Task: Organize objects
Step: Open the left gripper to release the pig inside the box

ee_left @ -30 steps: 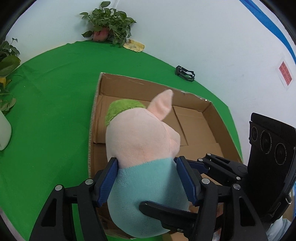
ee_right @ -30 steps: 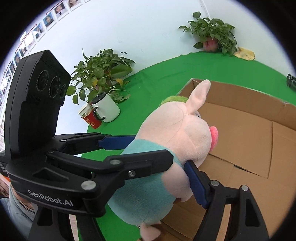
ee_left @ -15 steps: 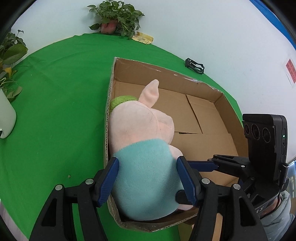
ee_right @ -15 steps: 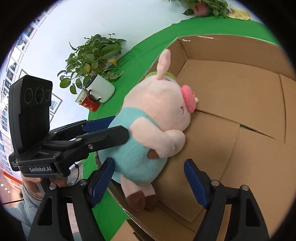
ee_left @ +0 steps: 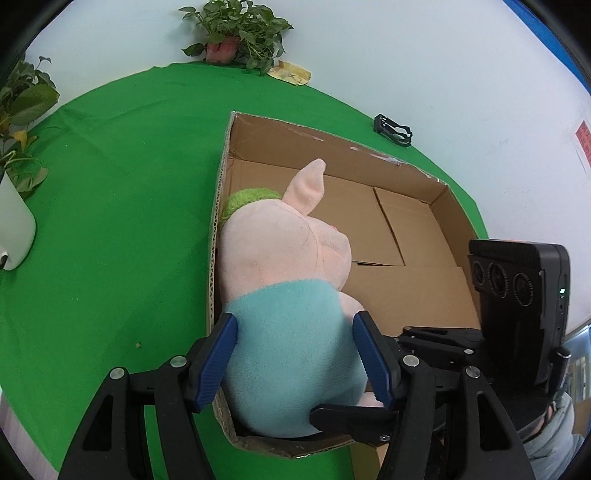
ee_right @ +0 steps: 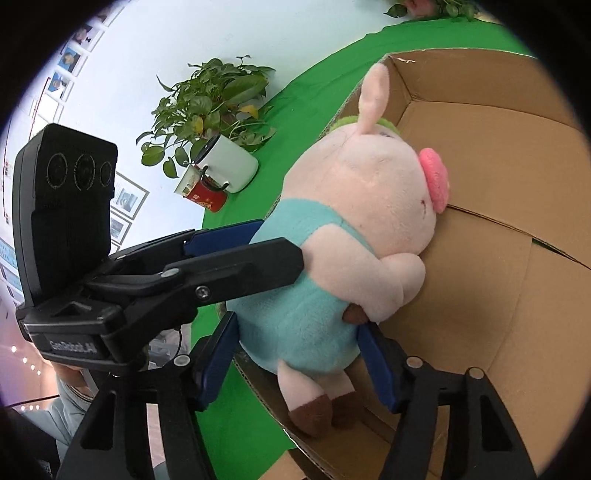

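We see the cardboard box (ee_left: pixel 436 206) on the bench (ee_left: pixel 110 206), with the plush pig (ee_left: pixel 288 266) inside it against its left wall. Behind the box, a potted plant (ee_left: pixel 232 33) stands by the wall; a mug (ee_right: pixel 229 166) sits left of the box, a small clip (ee_left: pixel 392 130) behind it to the right.

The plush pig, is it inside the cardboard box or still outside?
Inside. The plush pig lies within the cardboard box, along its left wall, its snout against the floor.

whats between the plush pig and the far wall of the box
Only bare cardboard floor; the left wrist view shows nothing between the plush pig and the box far wall.
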